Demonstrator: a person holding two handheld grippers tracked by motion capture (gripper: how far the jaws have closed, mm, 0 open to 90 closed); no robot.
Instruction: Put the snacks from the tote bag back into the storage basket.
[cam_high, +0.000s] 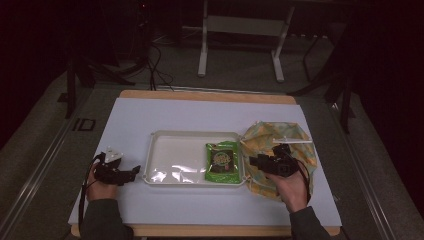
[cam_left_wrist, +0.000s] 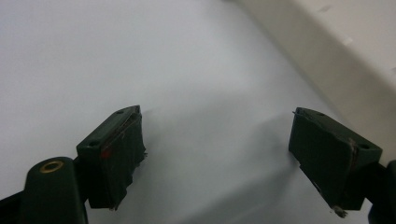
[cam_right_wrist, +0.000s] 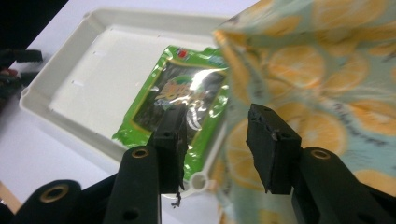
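Observation:
A green snack packet (cam_high: 223, 162) (cam_right_wrist: 180, 106) lies flat in the right end of a white tray (cam_high: 165, 142) (cam_right_wrist: 88, 74). Right of the tray sits a cloth bag printed with orange slices (cam_high: 280, 137) (cam_right_wrist: 322, 70), its edge against the tray's right rim. My right gripper (cam_high: 254, 161) (cam_right_wrist: 215, 140) hovers over the bag's left edge and the tray's corner, its jaws apart with nothing between them. My left gripper (cam_high: 135, 170) (cam_left_wrist: 217, 154) rests on the white table cover just left of the tray, its jaws wide apart and empty.
The white cover (cam_high: 200, 112) lies over a wooden table (cam_high: 210, 96) whose edge shows at the back and front. The tray's wall (cam_left_wrist: 327, 51) runs along the right of the left gripper view. Table legs and cables stand on the floor beyond.

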